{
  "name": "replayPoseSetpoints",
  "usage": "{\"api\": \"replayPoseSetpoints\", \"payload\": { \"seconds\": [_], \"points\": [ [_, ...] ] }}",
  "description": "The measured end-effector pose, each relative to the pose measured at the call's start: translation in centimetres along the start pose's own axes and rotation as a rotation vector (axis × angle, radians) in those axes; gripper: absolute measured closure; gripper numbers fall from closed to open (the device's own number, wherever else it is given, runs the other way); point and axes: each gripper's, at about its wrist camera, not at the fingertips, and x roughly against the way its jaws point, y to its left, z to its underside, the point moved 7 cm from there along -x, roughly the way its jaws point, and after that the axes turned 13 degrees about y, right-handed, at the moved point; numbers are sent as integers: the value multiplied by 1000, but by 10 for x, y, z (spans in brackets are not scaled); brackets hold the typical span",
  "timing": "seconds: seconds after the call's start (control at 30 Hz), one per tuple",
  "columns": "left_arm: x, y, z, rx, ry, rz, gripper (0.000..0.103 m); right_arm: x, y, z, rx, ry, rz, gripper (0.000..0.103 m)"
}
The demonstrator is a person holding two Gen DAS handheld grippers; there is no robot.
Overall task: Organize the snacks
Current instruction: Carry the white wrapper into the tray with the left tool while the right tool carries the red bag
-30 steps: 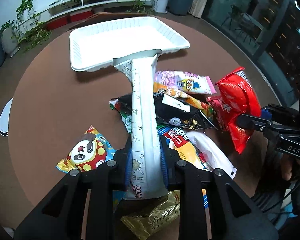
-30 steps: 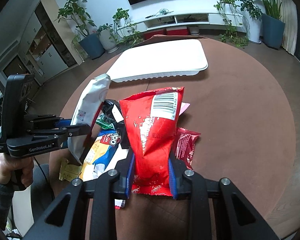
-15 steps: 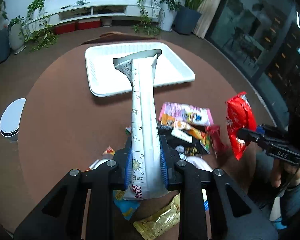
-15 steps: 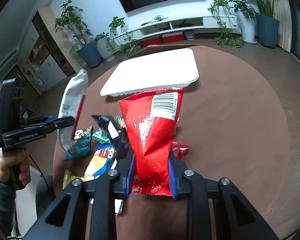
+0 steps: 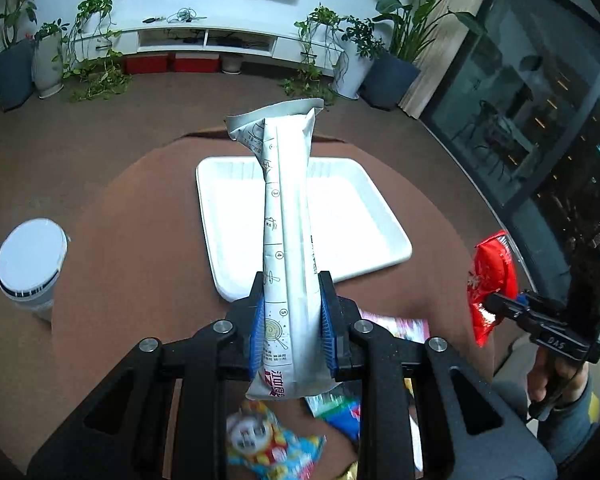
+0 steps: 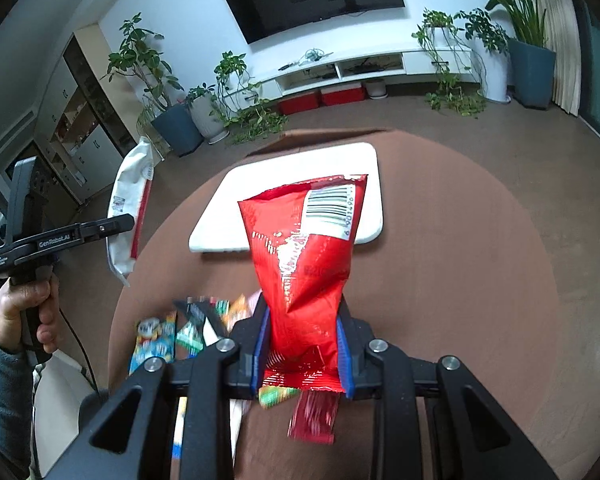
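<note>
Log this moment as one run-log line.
left gripper: shut on white packet | right gripper: shut on red bag | white tray: empty | loose snacks: on table

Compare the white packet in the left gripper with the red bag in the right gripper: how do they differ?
Colour: the white packet is white with small printed diagrams; the red bag is glossy red with a barcode label.
Shape: the white packet is long and narrow; the red bag is wider and flares towards its top.
Surface: the white packet looks smooth; the red bag is crinkled.
Shared: each is clamped near its lower end, the left gripper and right gripper holding them above the table, white tray ahead.
</note>
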Motion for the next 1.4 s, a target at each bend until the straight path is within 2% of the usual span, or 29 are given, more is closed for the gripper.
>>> {"api": "replayPoseSetpoints", "payload": {
  "seconds": [0.1,0.27,0.6,0.77,1.0,1.27,1.33,1.4],
  "points": [
    [-4,7,-31,-8,18,-8,82,-6,-5,-33,-6,-3,-12,73],
    [-38,15,-70,-6,80,-33,82,-30,-13,-75,-10,28,-23,73],
    [-120,12,-94,-24,201,-95,82,-115,-23,-116,-5,145,28,73],
    [-153,12,-99,-4,240,-118,82,-139,-26,-133,-11,173,40,73],
    [-183,16,-96,13,289,-142,82,-165,-34,-133,-11,221,85,73],
    [-199,1,-98,1,285,-168,81,-175,-40,-126,-7,235,122,71],
    [-198,1,-94,9,278,-166,81,-178,-42,-123,-10,241,136,65],
    [-197,-3,-97,21,267,-159,81,-183,-45,-118,-28,255,129,53]
  ]
}}
